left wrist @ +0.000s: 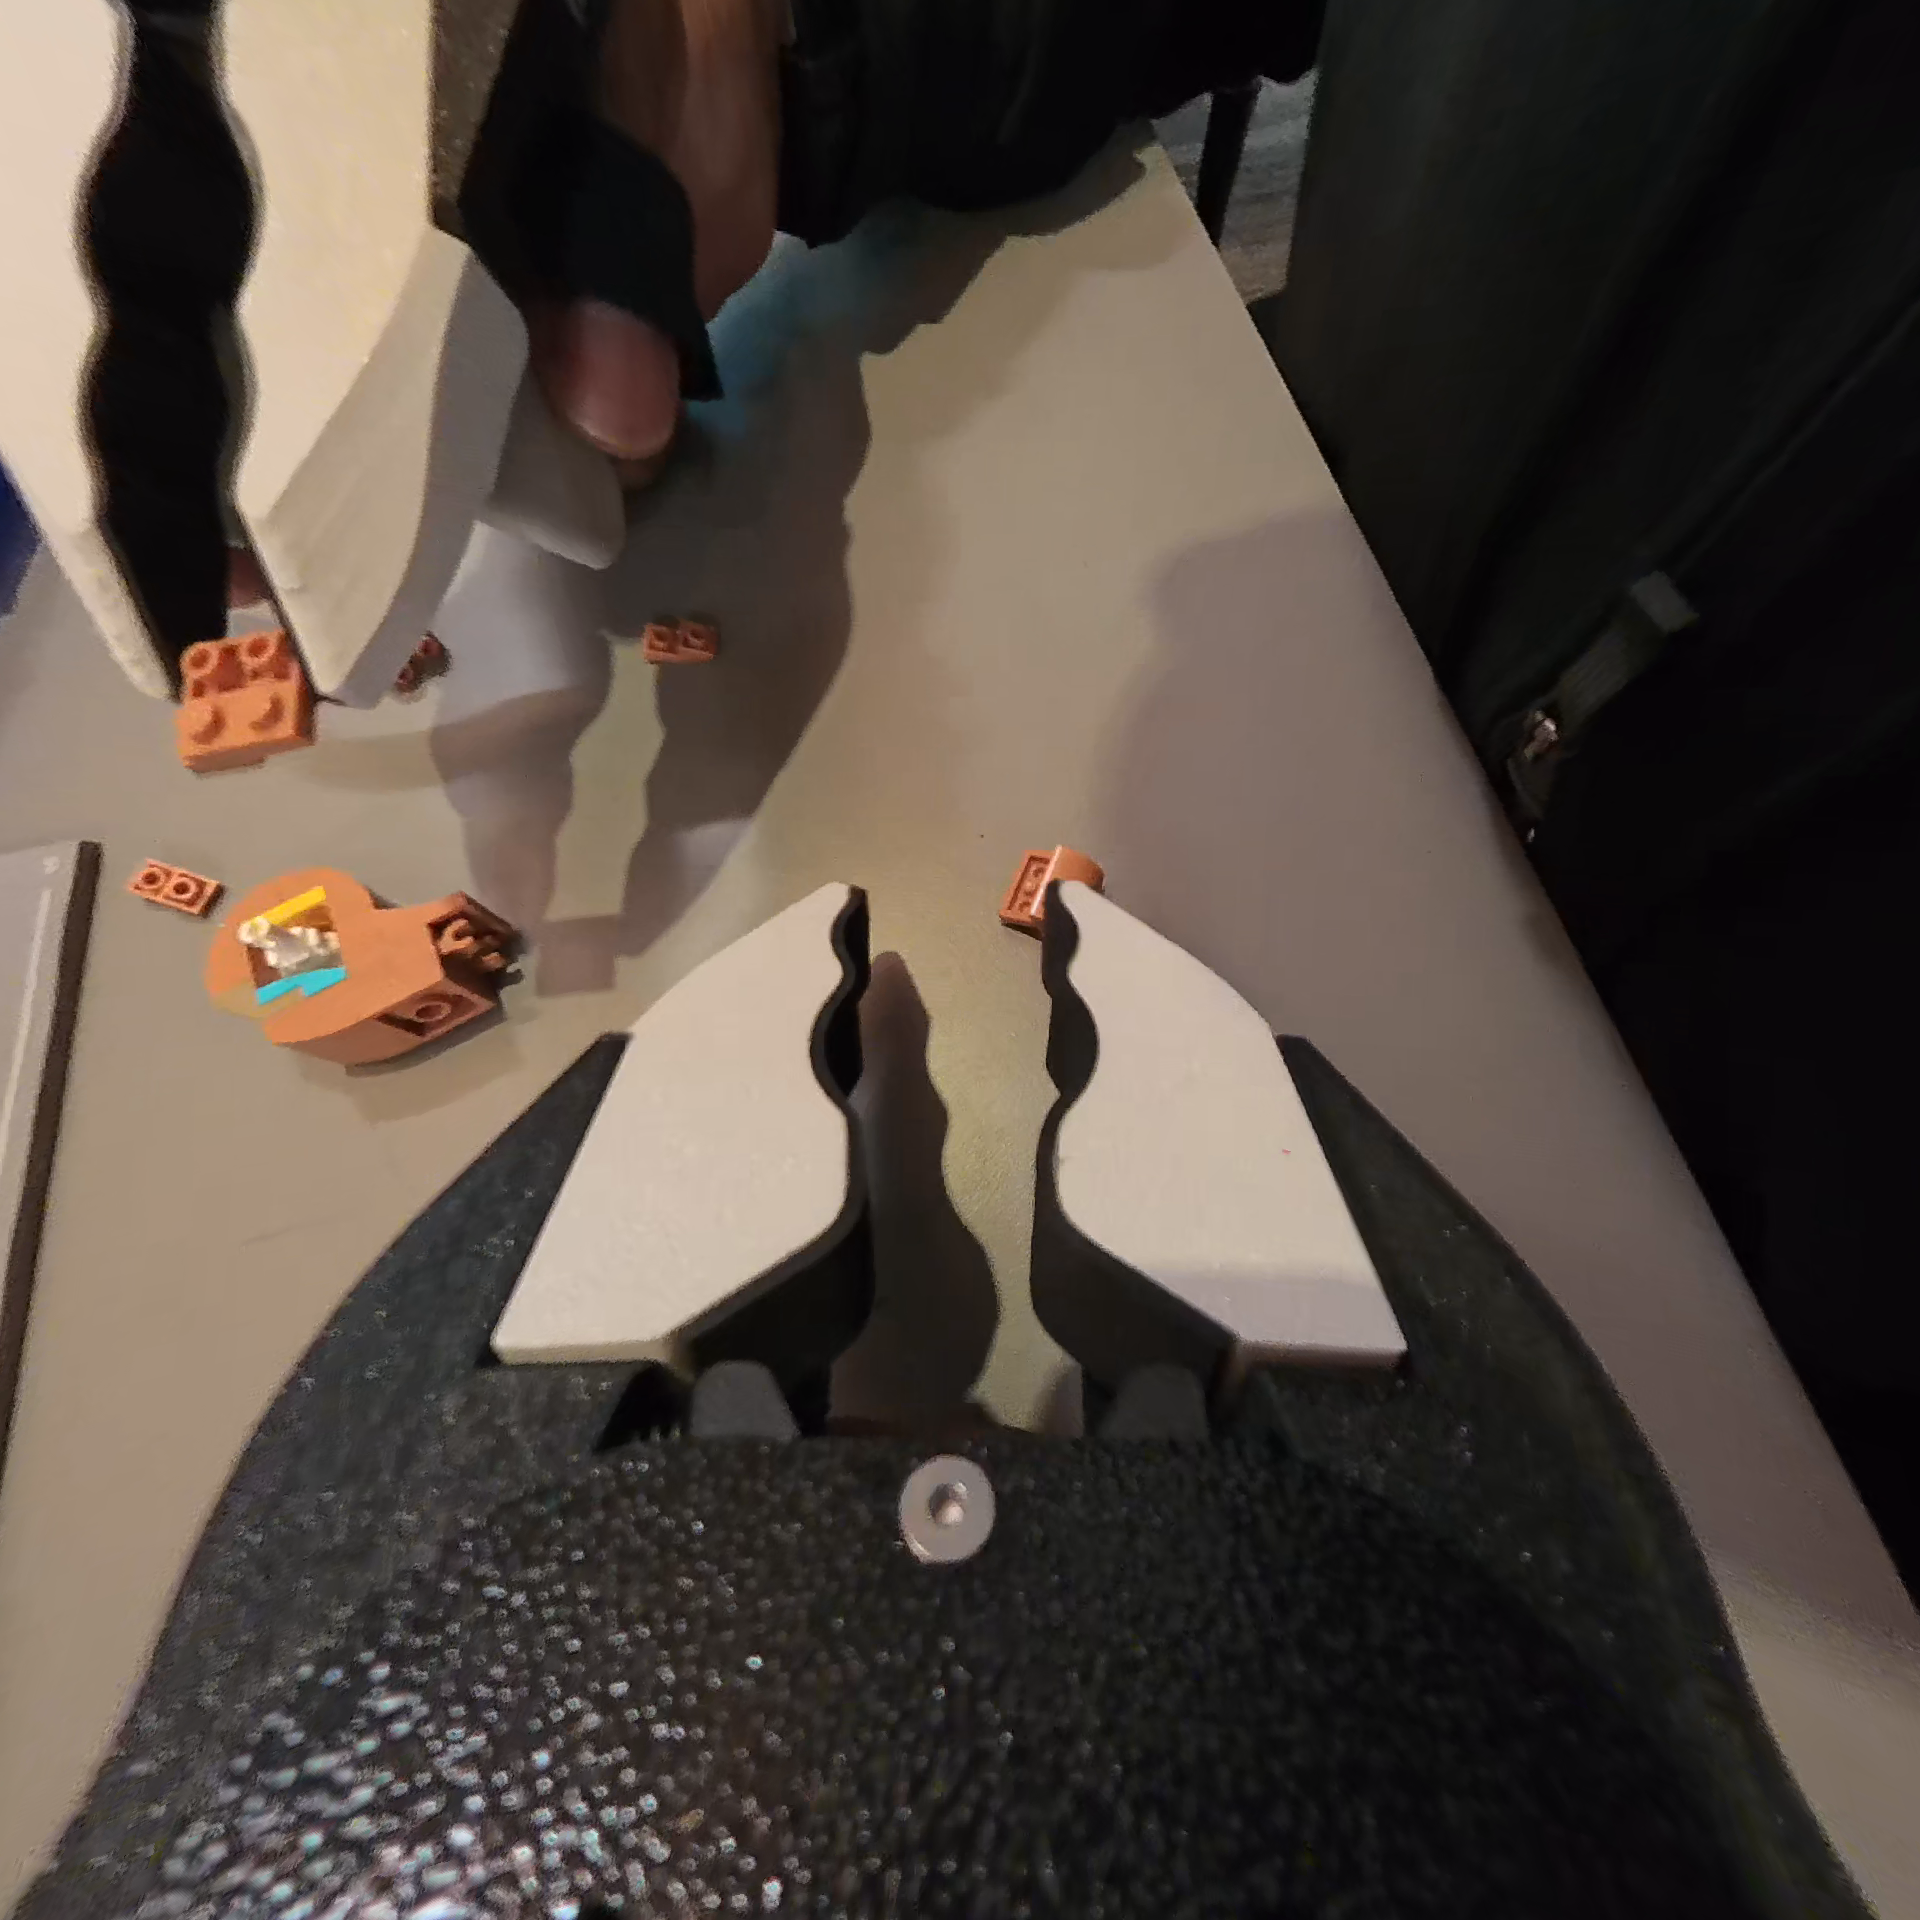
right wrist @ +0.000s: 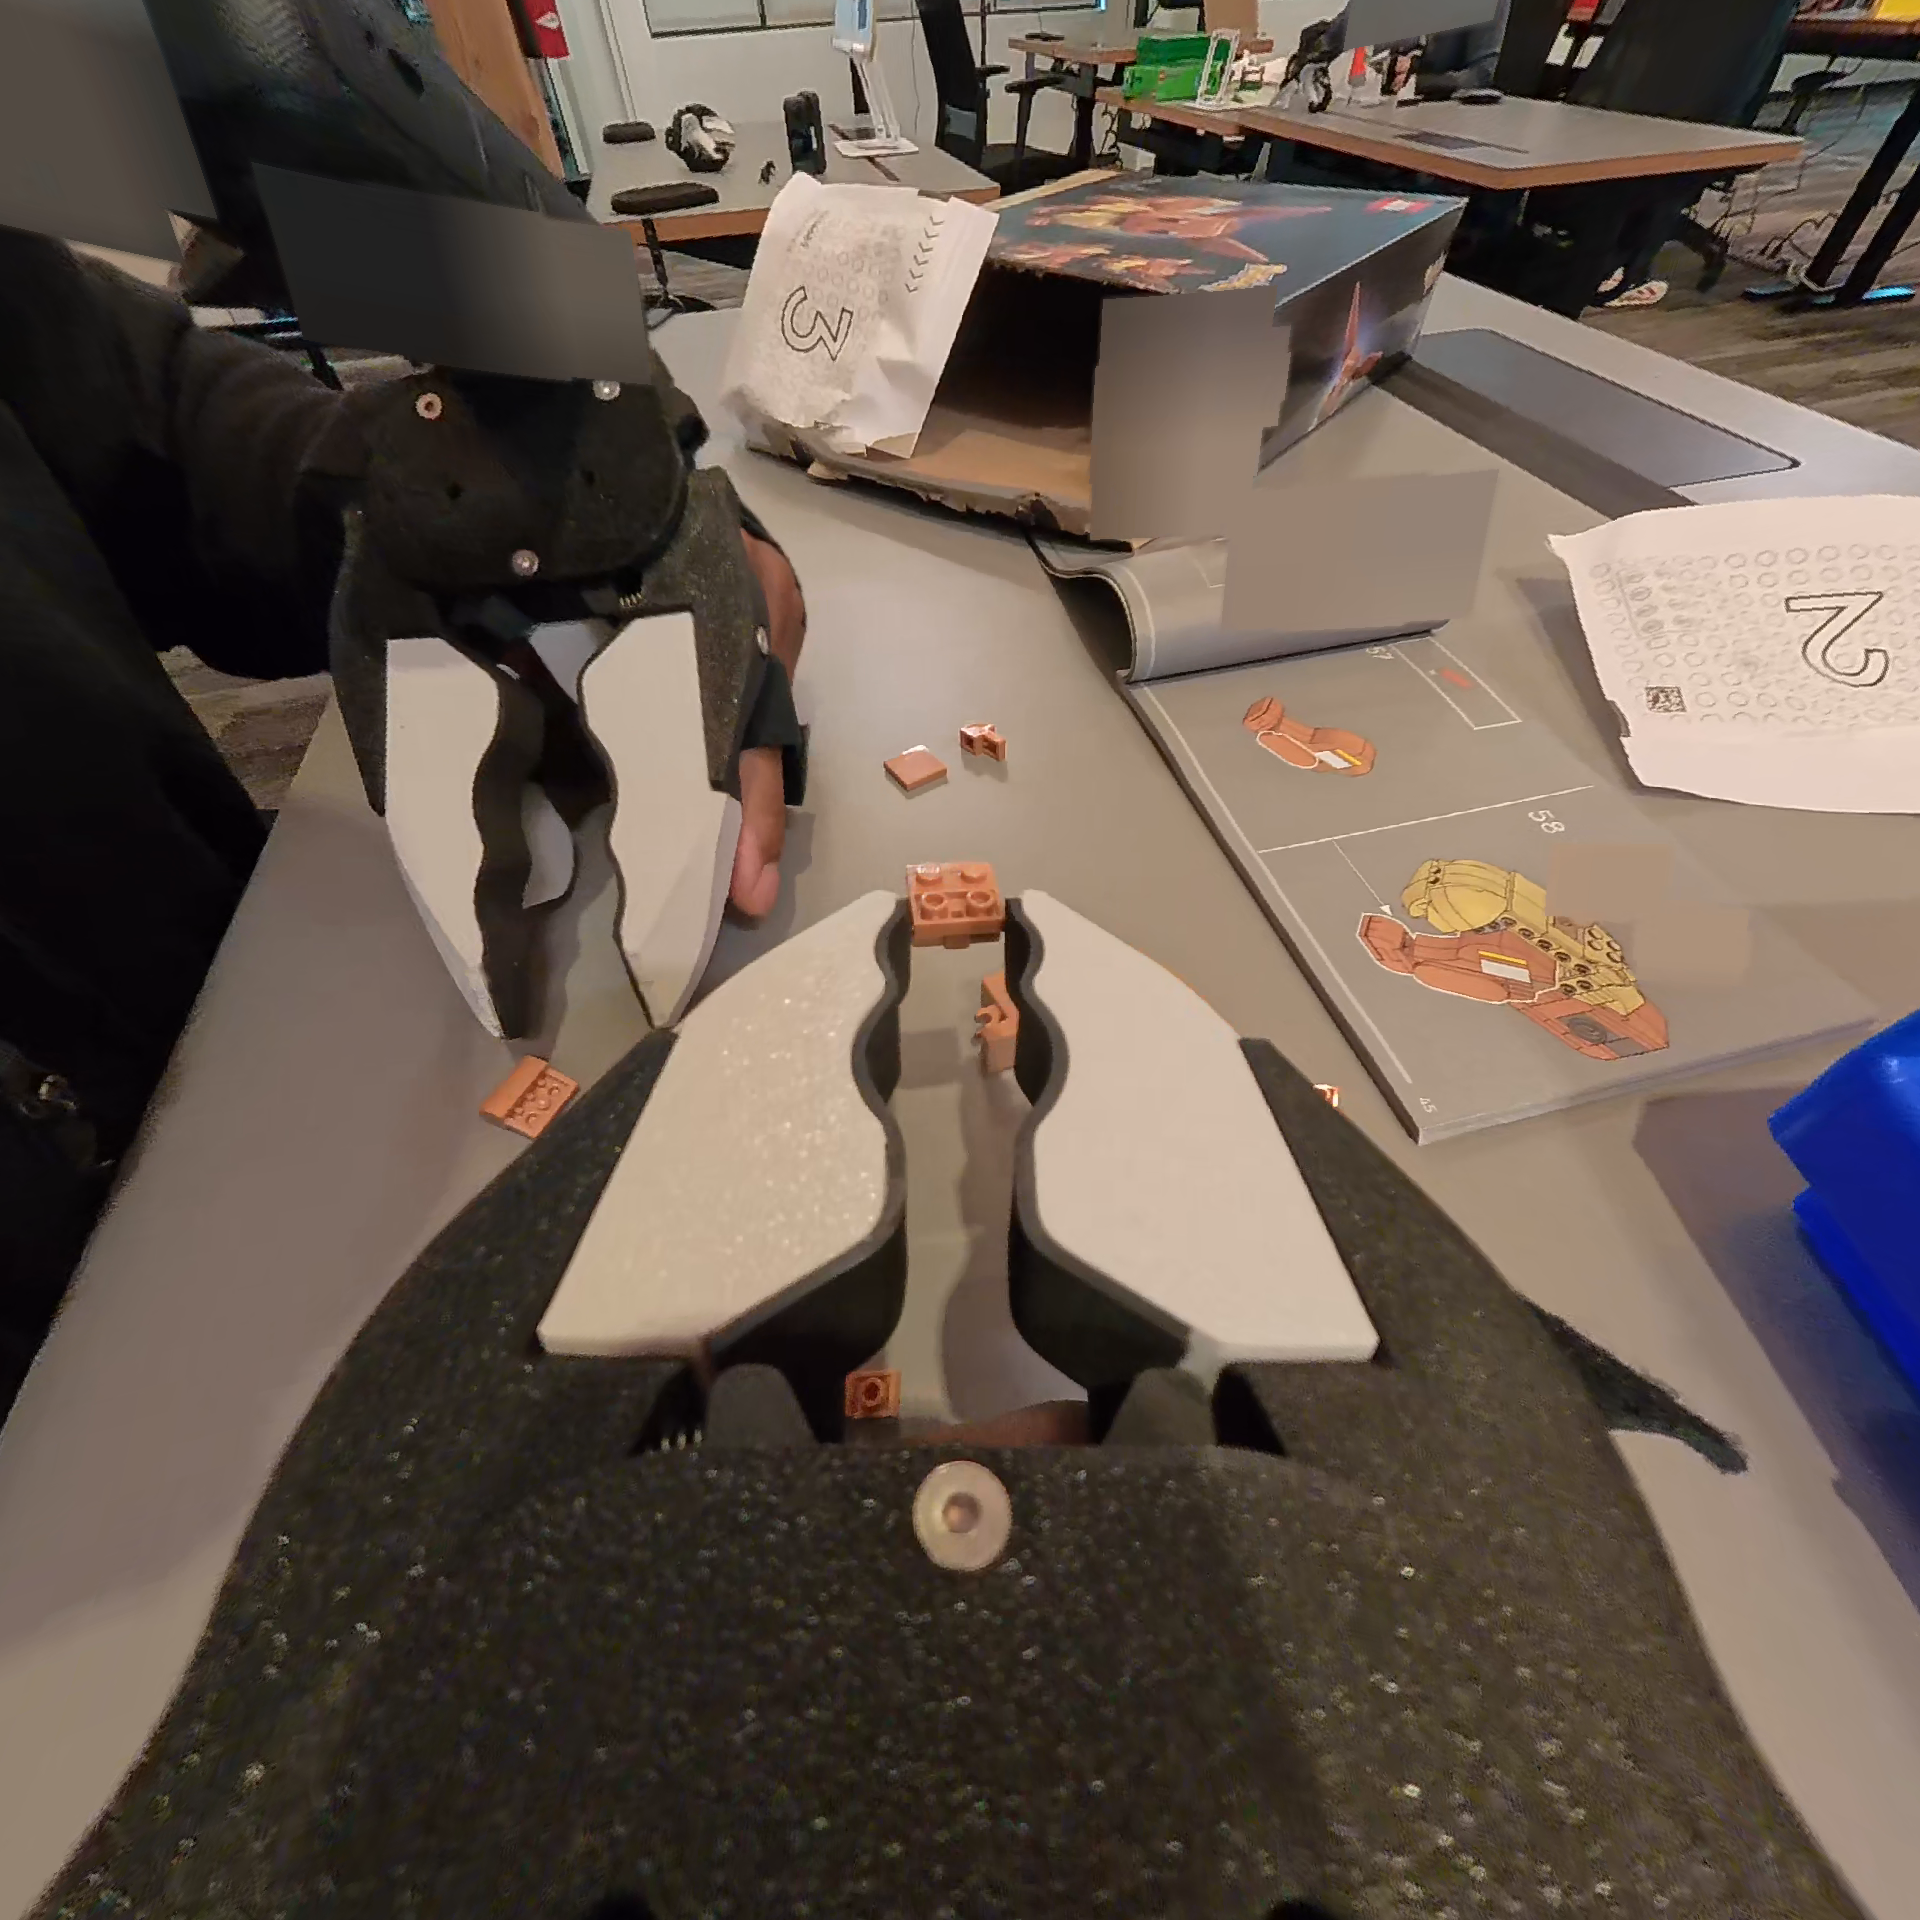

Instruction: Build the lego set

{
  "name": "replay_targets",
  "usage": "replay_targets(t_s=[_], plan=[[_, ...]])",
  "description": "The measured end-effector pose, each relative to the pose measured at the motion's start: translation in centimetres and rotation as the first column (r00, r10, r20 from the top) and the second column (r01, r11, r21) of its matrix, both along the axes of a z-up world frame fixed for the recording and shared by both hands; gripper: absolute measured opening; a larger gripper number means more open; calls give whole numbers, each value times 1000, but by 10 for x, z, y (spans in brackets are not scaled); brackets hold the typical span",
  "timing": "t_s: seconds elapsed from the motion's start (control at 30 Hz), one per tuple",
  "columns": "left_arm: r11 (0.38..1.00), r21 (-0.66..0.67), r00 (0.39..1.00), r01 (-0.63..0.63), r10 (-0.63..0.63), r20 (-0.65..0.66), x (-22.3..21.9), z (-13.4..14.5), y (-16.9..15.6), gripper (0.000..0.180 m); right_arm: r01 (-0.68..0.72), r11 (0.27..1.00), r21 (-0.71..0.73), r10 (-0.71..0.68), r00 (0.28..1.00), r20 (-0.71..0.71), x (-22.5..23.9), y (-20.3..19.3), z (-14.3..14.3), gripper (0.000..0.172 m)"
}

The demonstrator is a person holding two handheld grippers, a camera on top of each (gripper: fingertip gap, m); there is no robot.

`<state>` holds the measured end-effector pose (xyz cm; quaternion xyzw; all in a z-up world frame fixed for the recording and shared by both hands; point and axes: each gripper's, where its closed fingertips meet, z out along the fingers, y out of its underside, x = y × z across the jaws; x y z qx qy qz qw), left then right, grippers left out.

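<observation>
Grey table point(right wrist: 935, 644) w/ brown bricks point(right wrist: 914, 771), office desks point(right wrist: 1507, 145) behind.

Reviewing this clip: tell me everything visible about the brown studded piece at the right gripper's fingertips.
The brown studded piece looks like glossy plastic: two small toy-brick parts stacked in a step, with round studs on each level and a small tab underneath. It sits clamped at the tips of the right gripper, a fingertip pressing each side, and juts out beyond them. The left wrist view shows it just above the grey table.
</observation>
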<state>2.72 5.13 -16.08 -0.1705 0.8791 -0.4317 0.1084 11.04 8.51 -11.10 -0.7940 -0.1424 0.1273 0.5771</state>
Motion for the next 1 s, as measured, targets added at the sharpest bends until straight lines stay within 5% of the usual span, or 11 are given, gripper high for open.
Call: replay_targets(t_s=[0.33, 0.6, 1.0], plan=[[956, -51, 957, -290, 288, -42, 11, 6, 7, 31, 23, 1000, 2, -23, 1000, -6, 3, 1, 1, 17], [804, -84, 806, -588, 575, -142, 4, 7, 13, 33, 70, 997, 13, -69, 997, -22, 10, 2, 3, 17], [755, 19, 749, -655, 653, -114, -10, -4, -1, 30, 82, 997, 4, -82, 997, 9, 10, 4, 0, 17]])
